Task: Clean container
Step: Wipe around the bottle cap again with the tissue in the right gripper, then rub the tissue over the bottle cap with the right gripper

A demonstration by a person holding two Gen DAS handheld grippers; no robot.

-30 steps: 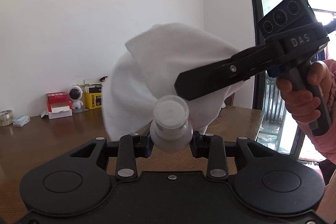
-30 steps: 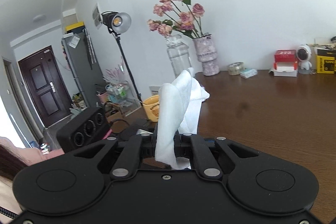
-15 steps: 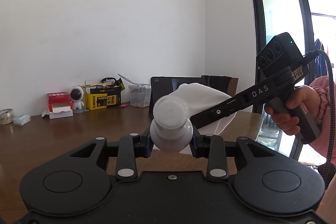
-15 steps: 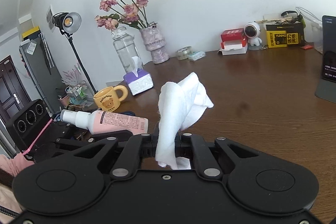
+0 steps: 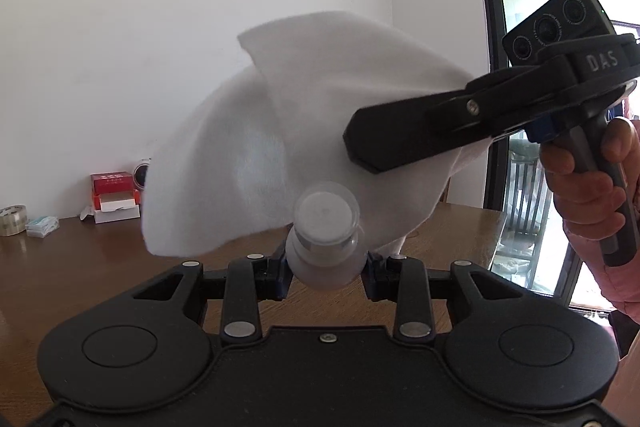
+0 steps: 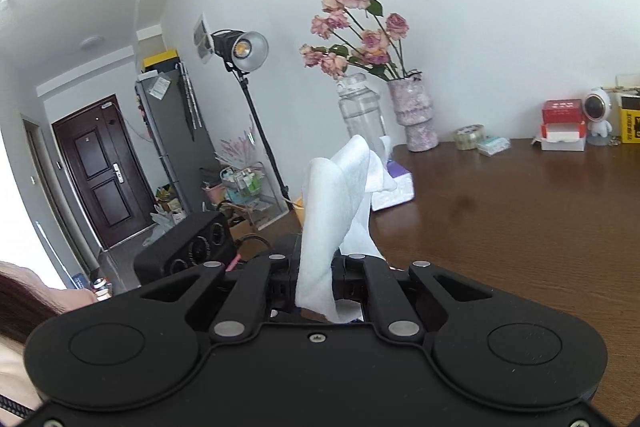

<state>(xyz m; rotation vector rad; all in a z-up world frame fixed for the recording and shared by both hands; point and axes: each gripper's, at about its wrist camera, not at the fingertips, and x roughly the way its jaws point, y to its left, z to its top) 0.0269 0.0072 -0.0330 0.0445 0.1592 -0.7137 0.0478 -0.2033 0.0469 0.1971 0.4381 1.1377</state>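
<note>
Brown tabletop [image 5: 100, 267] behind: left gripper [image 5: 326, 267] clamps the translucent container [image 5: 326, 247], long axis pointing forward; right gripper [image 6: 318, 287], pinching a white cloth [image 5: 300, 131], hangs just beyond its cap.

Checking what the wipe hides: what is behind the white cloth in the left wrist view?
Visible beside the white cloth: red box, tape roll, wooden table. The rest of the shelf clutter behind it is covered.
</note>
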